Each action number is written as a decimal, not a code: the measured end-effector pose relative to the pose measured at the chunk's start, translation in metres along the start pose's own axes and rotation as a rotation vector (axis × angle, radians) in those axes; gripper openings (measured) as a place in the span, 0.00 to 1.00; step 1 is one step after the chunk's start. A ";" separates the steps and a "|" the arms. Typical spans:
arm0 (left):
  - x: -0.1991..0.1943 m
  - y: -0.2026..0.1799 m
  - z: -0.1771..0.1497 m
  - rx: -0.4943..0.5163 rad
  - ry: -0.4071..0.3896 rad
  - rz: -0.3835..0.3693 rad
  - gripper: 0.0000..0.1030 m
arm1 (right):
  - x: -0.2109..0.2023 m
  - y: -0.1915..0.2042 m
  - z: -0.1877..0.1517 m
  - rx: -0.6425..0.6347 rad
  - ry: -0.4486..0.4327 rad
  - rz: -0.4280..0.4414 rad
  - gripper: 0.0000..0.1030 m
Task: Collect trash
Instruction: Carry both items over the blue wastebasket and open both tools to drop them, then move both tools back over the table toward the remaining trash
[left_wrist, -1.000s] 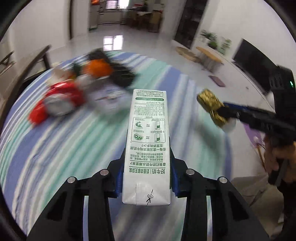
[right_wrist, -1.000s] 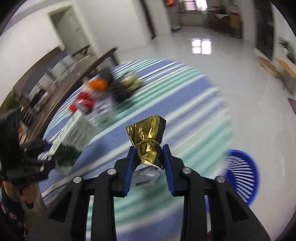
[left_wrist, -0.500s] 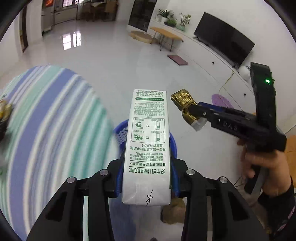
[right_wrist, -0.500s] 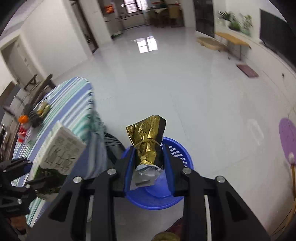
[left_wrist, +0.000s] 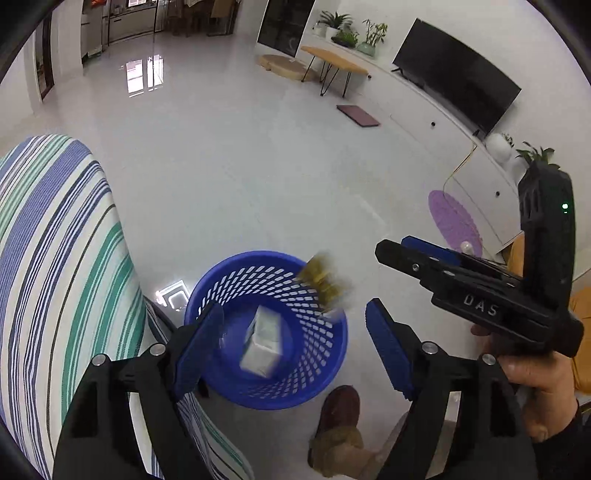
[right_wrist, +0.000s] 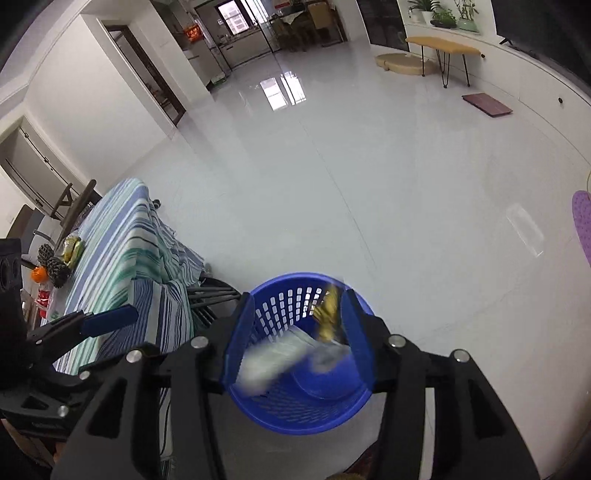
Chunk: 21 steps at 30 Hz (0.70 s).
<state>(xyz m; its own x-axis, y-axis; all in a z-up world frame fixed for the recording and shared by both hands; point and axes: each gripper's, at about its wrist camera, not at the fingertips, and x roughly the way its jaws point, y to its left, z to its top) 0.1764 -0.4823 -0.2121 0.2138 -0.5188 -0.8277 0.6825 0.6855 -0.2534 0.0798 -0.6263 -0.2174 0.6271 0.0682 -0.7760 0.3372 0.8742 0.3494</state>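
A blue mesh waste basket (left_wrist: 312, 376) stands on the floor beside the table; it also shows in the right wrist view (right_wrist: 291, 410). My left gripper (left_wrist: 295, 343) is open and empty above it. The white milk carton (left_wrist: 260, 345) is blurred inside the basket, and shows in the right wrist view (right_wrist: 269, 360). The gold foil wrapper (left_wrist: 323, 282) is blurred at the basket's rim, and shows in the right wrist view (right_wrist: 327, 314). My right gripper (right_wrist: 299, 332) is open above the basket; it also shows in the left wrist view (left_wrist: 406, 247).
The striped tablecloth (left_wrist: 48, 266) hangs at the left, close to the basket. More trash (right_wrist: 51, 269) lies on the far end of the table (right_wrist: 122, 251). A shoe (left_wrist: 338, 410) is just in front of the basket. White floor (right_wrist: 369, 166) stretches beyond.
Both grippers have opened over the basket. The milk carton has dropped from the left gripper and the gold wrapper from the right; both are falling into the basket.
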 end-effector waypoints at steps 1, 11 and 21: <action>-0.013 0.004 -0.007 0.004 -0.013 0.001 0.77 | -0.006 0.000 0.000 0.002 -0.018 -0.005 0.50; -0.136 0.046 -0.089 0.020 -0.170 0.119 0.90 | -0.047 0.073 -0.020 -0.246 -0.140 -0.099 0.78; -0.221 0.213 -0.188 -0.285 -0.146 0.452 0.92 | -0.009 0.286 -0.105 -0.673 -0.012 0.093 0.87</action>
<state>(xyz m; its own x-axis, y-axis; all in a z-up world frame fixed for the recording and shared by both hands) 0.1435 -0.1253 -0.1769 0.5499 -0.1922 -0.8128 0.2887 0.9569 -0.0309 0.0966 -0.3265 -0.1660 0.6413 0.1560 -0.7513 -0.2271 0.9738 0.0084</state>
